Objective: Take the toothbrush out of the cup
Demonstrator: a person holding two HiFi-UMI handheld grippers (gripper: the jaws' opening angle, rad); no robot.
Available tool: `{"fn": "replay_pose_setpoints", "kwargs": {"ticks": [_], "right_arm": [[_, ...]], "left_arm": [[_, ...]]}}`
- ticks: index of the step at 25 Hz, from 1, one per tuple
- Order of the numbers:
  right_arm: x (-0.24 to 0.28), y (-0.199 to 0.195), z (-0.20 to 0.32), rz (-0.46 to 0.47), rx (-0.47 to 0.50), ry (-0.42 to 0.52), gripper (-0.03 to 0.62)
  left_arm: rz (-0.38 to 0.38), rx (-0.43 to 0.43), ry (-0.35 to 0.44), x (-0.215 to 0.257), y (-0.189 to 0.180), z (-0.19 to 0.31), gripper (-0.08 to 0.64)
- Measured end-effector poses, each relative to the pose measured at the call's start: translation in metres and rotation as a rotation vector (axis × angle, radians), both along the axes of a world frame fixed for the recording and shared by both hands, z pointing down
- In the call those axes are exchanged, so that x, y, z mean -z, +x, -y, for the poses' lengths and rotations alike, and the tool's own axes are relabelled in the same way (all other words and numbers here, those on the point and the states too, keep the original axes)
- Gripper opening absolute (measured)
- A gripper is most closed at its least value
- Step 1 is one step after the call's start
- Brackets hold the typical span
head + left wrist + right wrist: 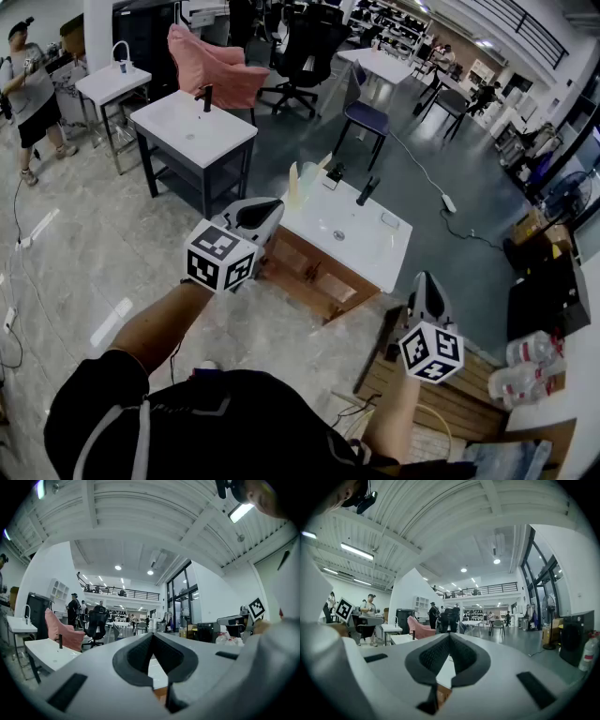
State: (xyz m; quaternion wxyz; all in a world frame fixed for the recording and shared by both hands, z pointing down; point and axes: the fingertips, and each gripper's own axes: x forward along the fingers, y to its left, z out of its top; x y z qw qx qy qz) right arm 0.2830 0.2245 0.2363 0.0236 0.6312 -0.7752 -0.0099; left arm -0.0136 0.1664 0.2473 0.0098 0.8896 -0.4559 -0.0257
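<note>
Left gripper point(265, 214) & right gripper point(424, 286) both closed, nothing in them, held short of the white sink counter point(375, 251). Cup point(310, 178) w/ toothbrush point(294, 190) stands on its far-left corner. Big open hall, grey tile floor point(84, 253).

Bright ceiling lighting, sharp, fisheye-warped edges.

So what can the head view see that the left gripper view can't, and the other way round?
Only the head view: the cup, standing on the near sink.
Only the left gripper view: the ceiling lights and the balcony.
Both: the pink chair and the left gripper, its jaws shut.
</note>
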Motion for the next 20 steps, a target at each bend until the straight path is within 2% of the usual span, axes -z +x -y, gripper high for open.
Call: {"fn": "replay_pose_setpoints", "kwargs": {"ticks": [12,15,20], "right_arm": [[0.003,0.007,-0.003,0.012,-0.037,0.02,0.005],[0.007,0.002,-0.008,-0.022,-0.052,0.05,0.005],[0.002,-0.013,-0.01,-0.016,-0.035,0.038,0.005]], "left_arm": [[-0.003,0.051,0.012,-0.001,-0.013,-0.001,0.005],[0.006,0.057,0.023,0.0,-0.018,-0.004,0.005],[-0.009,0.048,0.024,-0.002,-0.029,-0.008,0.005]]}}
